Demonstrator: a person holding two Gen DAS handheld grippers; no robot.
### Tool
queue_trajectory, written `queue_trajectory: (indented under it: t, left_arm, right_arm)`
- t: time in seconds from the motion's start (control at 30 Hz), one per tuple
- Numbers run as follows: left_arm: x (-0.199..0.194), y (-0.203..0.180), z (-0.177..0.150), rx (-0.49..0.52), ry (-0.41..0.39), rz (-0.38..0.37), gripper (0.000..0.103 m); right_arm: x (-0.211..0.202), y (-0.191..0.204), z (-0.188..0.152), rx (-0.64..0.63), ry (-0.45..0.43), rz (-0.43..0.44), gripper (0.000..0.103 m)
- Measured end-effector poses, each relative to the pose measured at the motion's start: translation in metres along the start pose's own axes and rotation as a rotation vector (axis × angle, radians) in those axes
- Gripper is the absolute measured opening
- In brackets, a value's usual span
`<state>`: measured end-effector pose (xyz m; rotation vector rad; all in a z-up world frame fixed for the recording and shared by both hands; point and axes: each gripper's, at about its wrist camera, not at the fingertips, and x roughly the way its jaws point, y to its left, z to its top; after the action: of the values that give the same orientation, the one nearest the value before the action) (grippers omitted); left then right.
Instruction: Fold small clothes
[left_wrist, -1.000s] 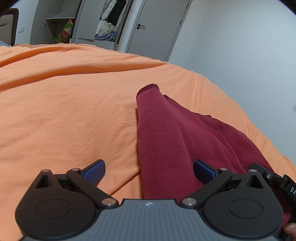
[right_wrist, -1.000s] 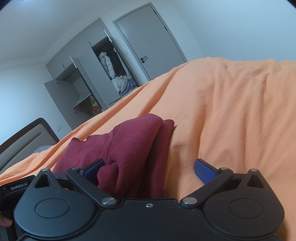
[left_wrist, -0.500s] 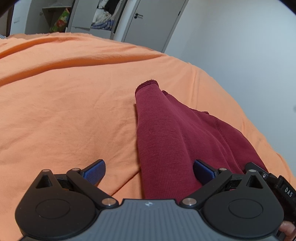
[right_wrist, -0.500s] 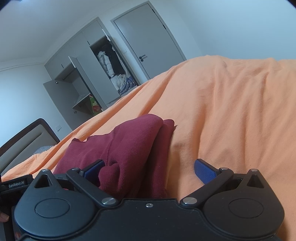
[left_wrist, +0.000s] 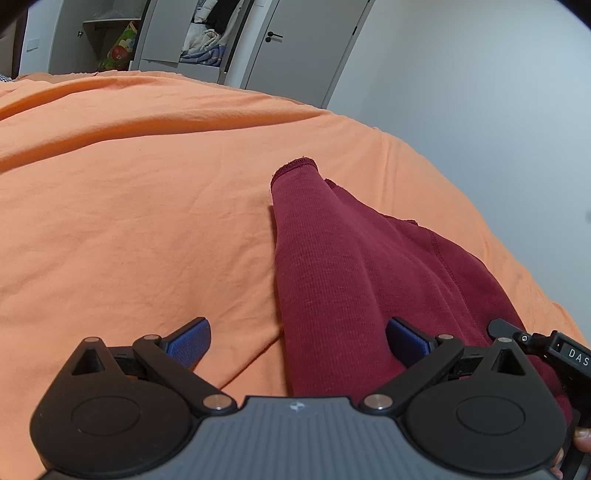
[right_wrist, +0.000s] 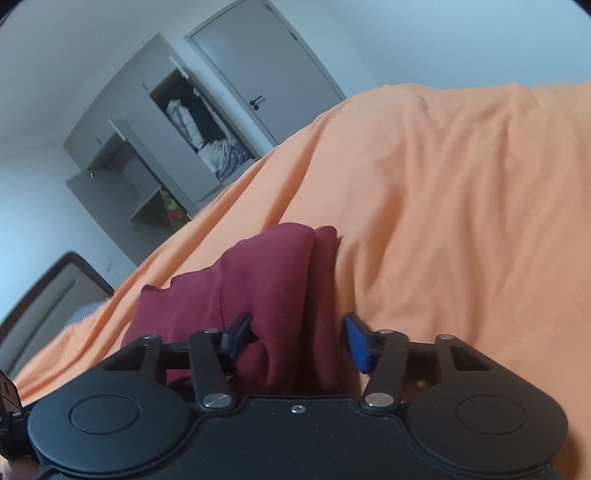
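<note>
Maroon garment (left_wrist: 332, 266) on the orange bed sheet (left_wrist: 129, 203), both tools at its near end.

In the left wrist view the maroon garment lies folded long and narrow, its long axis running away from the camera, the hemmed far end pointing toward the wall and the grey door (left_wrist: 295, 48). The left tool (left_wrist: 298, 341) sits wide apart, one blue pad over bare sheet, the other over the cloth, gripping nothing. In the right wrist view the right tool (right_wrist: 297, 341) stands at a narrower gap with a bunched fold of the garment between its fingers; whether the pads actually pinch it, I cannot tell. The sheet is rumpled to the right of the cloth. Behind the bed, an open wardrobe (right_wrist: 199, 125) shows stacked clothes.
</note>
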<state>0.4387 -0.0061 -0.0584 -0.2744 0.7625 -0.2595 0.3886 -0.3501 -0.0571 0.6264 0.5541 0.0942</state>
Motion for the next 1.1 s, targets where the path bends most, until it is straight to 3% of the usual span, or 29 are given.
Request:
queue_trajectory:
  t: [0.2, 0.4, 0.53, 0.73, 1.1]
  left_arm:
    - [-0.001, 0.001, 0.000, 0.006, 0.003, -0.003, 0.103]
    - [-0.002, 0.000, 0.015, -0.003, 0.070, 0.000, 0.102]
    - [-0.001, -0.001, 0.019, -0.007, 0.092, -0.016, 0.102]
    - [-0.005, -0.006, 0.021, 0.004, 0.094, -0.042, 0.083]
    - [-0.009, -0.017, 0.028, 0.006, 0.104, -0.068, 0.049]
  right_arm:
    - [-0.003, -0.009, -0.009, 0.007, -0.019, 0.014, 0.046]
    - [-0.006, 0.023, -0.011, -0.097, -0.006, -0.090, 0.043]
    - [-0.009, 0.032, -0.010, -0.131, -0.011, -0.114, 0.036]
    - [-0.019, 0.040, -0.012, -0.165, -0.040, -0.121, 0.027]
    - [-0.027, 0.055, -0.014, -0.225, -0.060, -0.116, 0.024]
